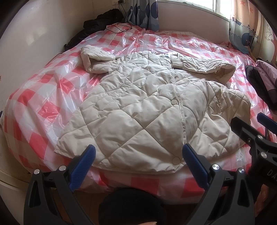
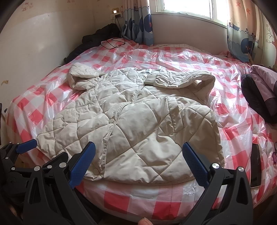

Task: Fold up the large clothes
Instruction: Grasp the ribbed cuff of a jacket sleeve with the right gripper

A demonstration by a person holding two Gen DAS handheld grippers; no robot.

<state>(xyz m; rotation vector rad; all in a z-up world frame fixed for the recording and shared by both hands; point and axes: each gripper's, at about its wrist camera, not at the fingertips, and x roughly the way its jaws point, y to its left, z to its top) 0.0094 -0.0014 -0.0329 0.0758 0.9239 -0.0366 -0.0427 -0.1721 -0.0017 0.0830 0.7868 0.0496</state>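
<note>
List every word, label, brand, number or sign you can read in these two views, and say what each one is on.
"DA": pale letters on the black body of the right tongs, cut off by the frame edge.
Neck label of the beige quilted coat: dark print on a white tag, too small and blurred to read.
Wall stickers above the bed: cartoon figures, no legible words.
Nothing else carries readable text.

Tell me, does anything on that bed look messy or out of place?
Mostly the beige quilted coat: its right side is bunched and doubled over, both sleeves lie folded inward unevenly. A black phone sits near the bed's right edge.
</note>
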